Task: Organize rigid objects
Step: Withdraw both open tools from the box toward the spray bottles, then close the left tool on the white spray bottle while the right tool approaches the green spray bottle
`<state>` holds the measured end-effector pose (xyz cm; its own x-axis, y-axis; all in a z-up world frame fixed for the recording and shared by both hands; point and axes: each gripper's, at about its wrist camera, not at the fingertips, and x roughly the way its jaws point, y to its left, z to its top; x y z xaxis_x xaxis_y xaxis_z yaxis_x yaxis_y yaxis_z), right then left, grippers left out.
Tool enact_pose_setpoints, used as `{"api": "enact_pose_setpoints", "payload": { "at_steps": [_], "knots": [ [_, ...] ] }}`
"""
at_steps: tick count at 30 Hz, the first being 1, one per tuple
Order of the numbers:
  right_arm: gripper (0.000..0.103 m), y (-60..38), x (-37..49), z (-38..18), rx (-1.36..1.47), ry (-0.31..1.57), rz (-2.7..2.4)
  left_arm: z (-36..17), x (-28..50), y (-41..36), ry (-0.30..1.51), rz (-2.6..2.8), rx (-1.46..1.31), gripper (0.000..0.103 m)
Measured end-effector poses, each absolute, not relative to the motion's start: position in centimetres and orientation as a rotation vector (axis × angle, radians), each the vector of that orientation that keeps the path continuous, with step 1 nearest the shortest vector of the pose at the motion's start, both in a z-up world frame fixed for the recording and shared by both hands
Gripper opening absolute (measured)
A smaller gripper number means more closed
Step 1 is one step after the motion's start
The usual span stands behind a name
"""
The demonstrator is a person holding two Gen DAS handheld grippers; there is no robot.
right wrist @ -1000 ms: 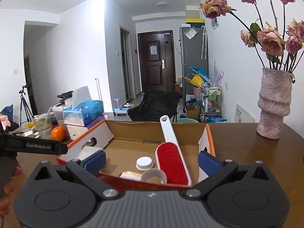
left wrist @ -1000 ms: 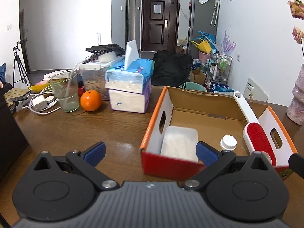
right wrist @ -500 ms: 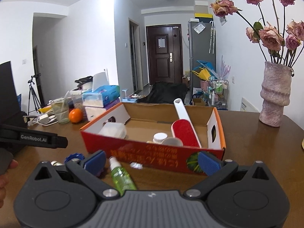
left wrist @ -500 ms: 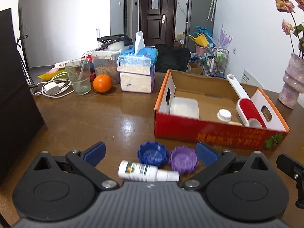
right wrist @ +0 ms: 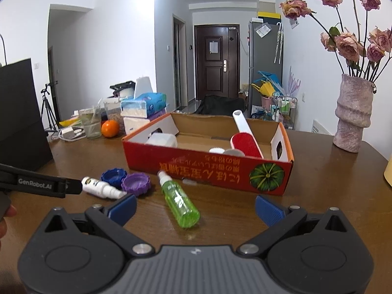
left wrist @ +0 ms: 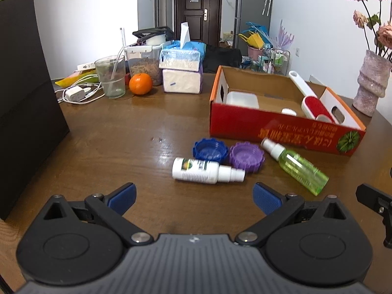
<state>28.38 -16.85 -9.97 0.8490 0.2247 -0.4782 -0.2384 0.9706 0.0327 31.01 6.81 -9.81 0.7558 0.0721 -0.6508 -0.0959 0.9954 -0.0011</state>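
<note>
Brown wooden table [left wrist: 127, 127]: red box [left wrist: 281, 127], two caps [left wrist: 227, 152], two spray bottles [left wrist: 208, 171], vase [left wrist: 371, 83].

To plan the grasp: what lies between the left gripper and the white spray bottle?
Only bare table, seen in the left wrist view, separates left gripper from white spray bottle.

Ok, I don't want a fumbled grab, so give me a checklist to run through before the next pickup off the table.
1. Left tool open and empty: ok.
2. Right tool open and empty: ok.
3. Loose items in sight, lying apart from the red box: white spray bottle, green spray bottle, blue cap, purple cap: ok.
4. White spray bottle free to lift alone: not ok, its nozzle appears to touch the purple cap.
5. Free floor space in the box between the white container and lint brush: ok.
6. Green spray bottle's cap tight: cannot tell.
</note>
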Motion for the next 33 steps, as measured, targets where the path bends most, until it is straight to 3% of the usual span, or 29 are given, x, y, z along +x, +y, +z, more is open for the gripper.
{"api": "enact_pose_setpoints", "payload": {
  "at_steps": [33],
  "knots": [
    [0.103, -17.0, 33.5, -15.2, 0.034, 0.577, 0.166, -14.8, 37.8, 5.0, 0.695, 0.088, 0.065, 0.103]
  ]
}}
